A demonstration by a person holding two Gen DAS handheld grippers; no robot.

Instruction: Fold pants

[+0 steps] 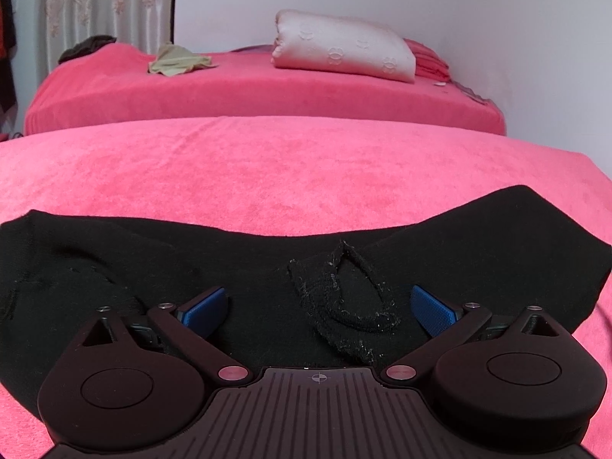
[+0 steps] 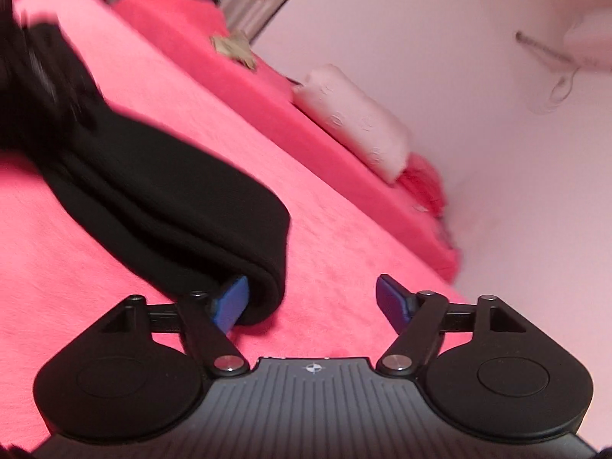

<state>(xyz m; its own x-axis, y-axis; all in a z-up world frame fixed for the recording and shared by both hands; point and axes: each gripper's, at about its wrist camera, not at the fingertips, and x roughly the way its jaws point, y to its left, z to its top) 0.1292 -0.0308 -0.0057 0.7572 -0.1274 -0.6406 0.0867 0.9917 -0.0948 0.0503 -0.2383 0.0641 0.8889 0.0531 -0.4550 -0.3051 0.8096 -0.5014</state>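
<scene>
Black pants [image 1: 229, 252] lie spread on the pink bed cover [image 1: 267, 168]. In the left wrist view a turned-out pocket or hem with lint [image 1: 344, 298] lies between the fingers. My left gripper [image 1: 319, 308] is open, low over the pants. In the right wrist view a pants leg [image 2: 160, 191] runs from upper left to a folded end [image 2: 267, 290]. My right gripper [image 2: 311, 302] is open; its left blue pad [image 2: 229, 304] sits under or against that folded end. The view is tilted and blurred.
A second pink-covered bed [image 1: 267, 88] stands beyond, with a folded white quilt [image 1: 344, 48], an olive garment [image 1: 178, 61] and a dark garment [image 1: 86, 48]. A curtain [image 1: 107, 0] hangs at the back left. A white wall [image 1: 497, 38] borders the right side.
</scene>
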